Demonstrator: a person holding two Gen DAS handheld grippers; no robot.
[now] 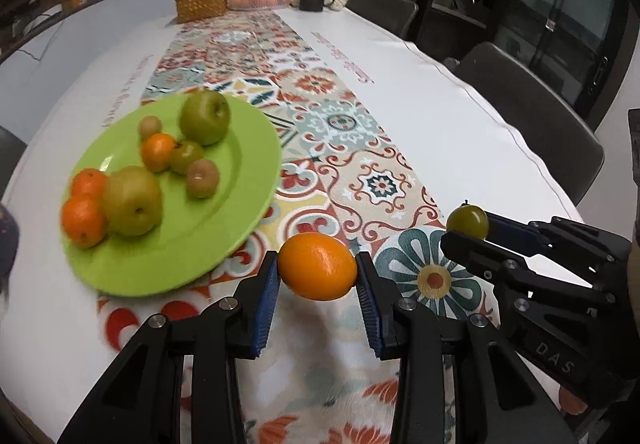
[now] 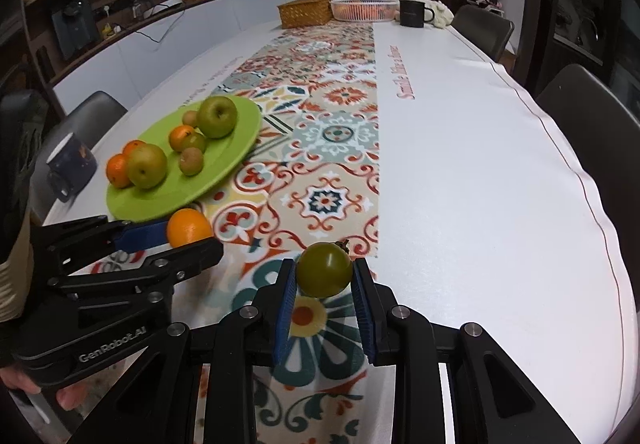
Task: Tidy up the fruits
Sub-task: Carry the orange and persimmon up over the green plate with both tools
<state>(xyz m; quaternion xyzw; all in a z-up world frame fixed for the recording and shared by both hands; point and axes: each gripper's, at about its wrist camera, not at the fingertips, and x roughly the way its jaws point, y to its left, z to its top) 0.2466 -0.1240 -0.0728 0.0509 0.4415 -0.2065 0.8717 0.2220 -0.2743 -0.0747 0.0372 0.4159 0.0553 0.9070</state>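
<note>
The left claw (image 1: 317, 271) is clamped on an orange (image 1: 317, 266), held between its blue pads just off the near rim of the green plate (image 1: 224, 244); the right claw (image 2: 324, 276) grips a small green fruit (image 2: 325, 270) over the patterned runner (image 2: 332, 147) on the surface (image 2: 480, 163). The plate already carries two green apples, three small oranges and several little greenish fruits; a dark mug (image 2: 70, 163) stands just beside its far-left edge.

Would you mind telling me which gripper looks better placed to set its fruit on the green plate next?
Left, probably: the left gripper holds its orange fruit right beside the round green plate, while the right gripper holds its small green fruit farther off.
</note>
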